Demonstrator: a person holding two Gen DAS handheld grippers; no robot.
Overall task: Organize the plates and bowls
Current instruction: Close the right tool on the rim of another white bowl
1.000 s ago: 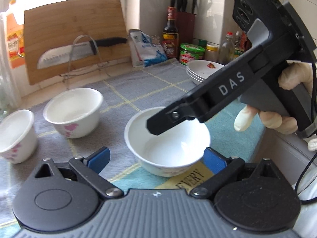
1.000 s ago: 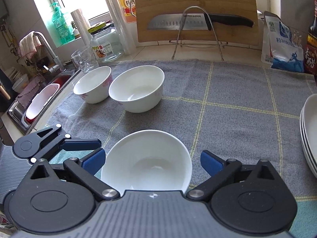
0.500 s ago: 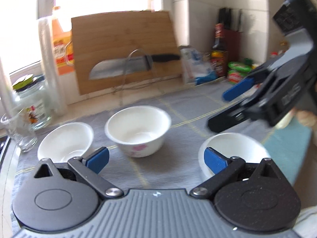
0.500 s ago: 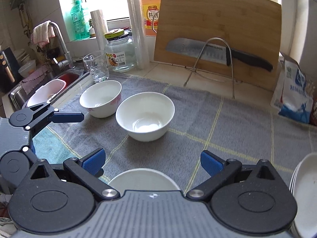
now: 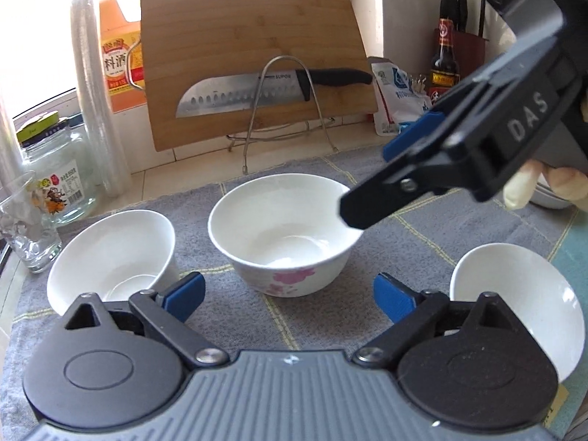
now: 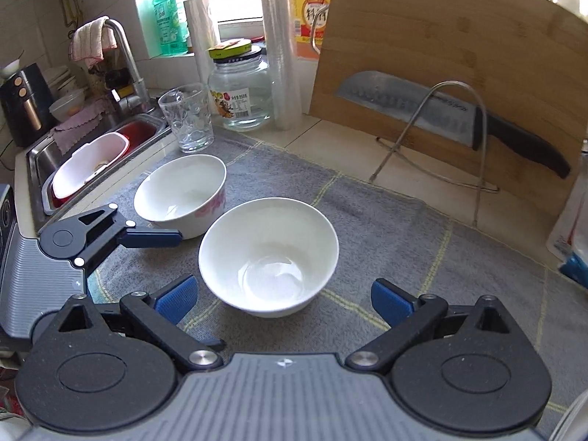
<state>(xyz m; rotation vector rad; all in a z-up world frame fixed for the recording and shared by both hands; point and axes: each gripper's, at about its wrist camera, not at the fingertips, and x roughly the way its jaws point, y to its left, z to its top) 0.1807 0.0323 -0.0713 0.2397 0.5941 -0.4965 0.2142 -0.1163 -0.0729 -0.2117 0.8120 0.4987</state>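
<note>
Middle bowl just ahead of right gripper, jaws spread, closing slightly (nothing between); left gripper likewise, narrowing.

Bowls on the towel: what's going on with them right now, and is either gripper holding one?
Neither holds anything. A person works two handheld grippers over three white bowls on the grey towel. The left gripper, its jaws just closing partway with nothing between the pads, faces the middle bowl. The right gripper, open, points at that same bowl. The left bowl and the right bowl sit apart, so nothing is stacked yet.
</note>
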